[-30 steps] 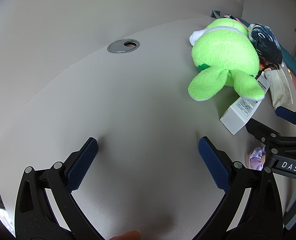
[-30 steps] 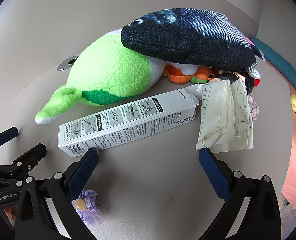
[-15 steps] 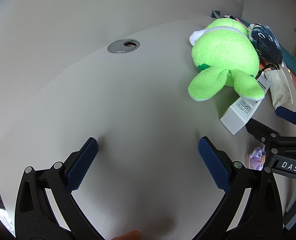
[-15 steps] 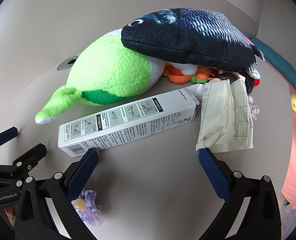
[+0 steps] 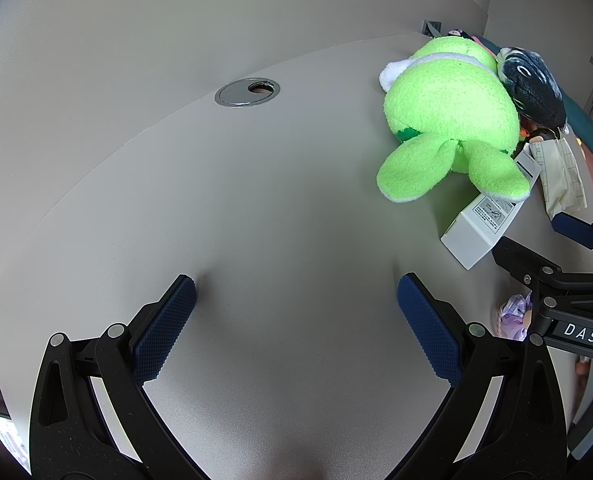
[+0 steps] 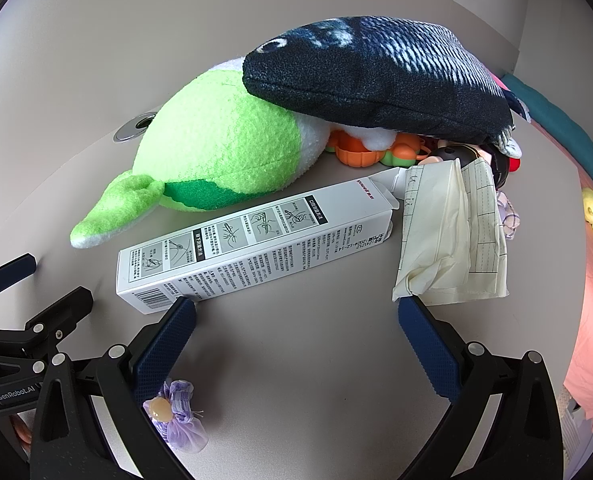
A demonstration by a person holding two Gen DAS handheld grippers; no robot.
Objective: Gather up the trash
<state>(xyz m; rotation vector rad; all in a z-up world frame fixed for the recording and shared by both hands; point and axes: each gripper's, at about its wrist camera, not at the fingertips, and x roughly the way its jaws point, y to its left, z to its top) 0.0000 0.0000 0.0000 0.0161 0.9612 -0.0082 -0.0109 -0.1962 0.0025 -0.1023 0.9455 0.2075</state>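
Nothing is shifting since before: we are keeping both the left gripper and the right gripper with fingers spread and grasping nothing, the right one facing the white box as likely trash.

A bright green plush lies on the grey worktop, its tail fin flat on the surface. A dark blue fish plush rests on top of it. Under the fish sit orange toy pieces and what may be a small doll's dark head, mostly hidden. A purple fabric flower lies near the front edge. A silver cable grommet is set in the worktop, well apart from the plushes.
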